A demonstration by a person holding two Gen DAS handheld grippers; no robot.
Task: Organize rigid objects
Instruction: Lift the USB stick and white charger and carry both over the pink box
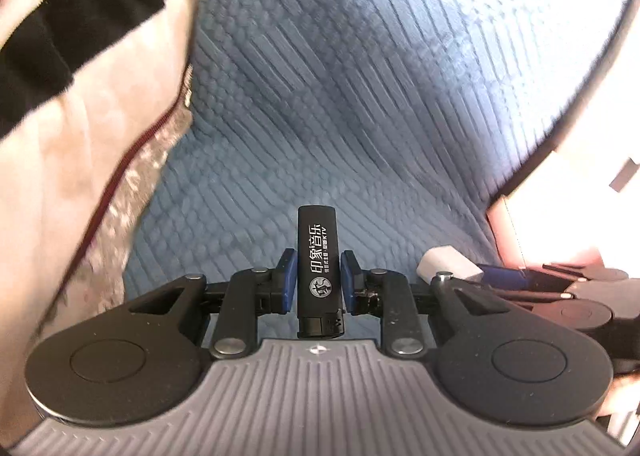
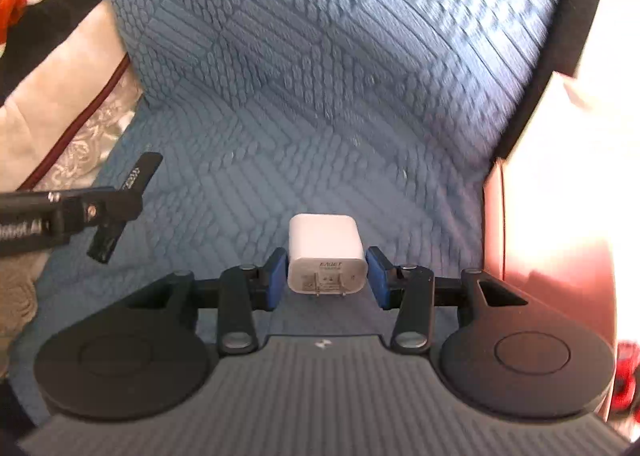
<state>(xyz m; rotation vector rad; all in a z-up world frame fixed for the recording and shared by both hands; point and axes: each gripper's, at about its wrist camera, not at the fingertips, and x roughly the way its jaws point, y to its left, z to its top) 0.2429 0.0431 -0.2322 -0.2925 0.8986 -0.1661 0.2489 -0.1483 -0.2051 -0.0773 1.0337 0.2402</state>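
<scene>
Over blue quilt | L gripper tilted down, clamps lighter | R gripper clamps charger

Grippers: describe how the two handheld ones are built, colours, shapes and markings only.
Both match. The left gripper and right gripper each have blue pads on black linkage bars with silver pivot pins, two round black discs and a ribbed grey base bearing a small white emblem. Seen side-on from the right wrist view, the left one carries partial white lettering.

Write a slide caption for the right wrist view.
Right gripper clamps a white charger plug over blue quilted fabric; left gripper beside it holds a black lighter.
</scene>
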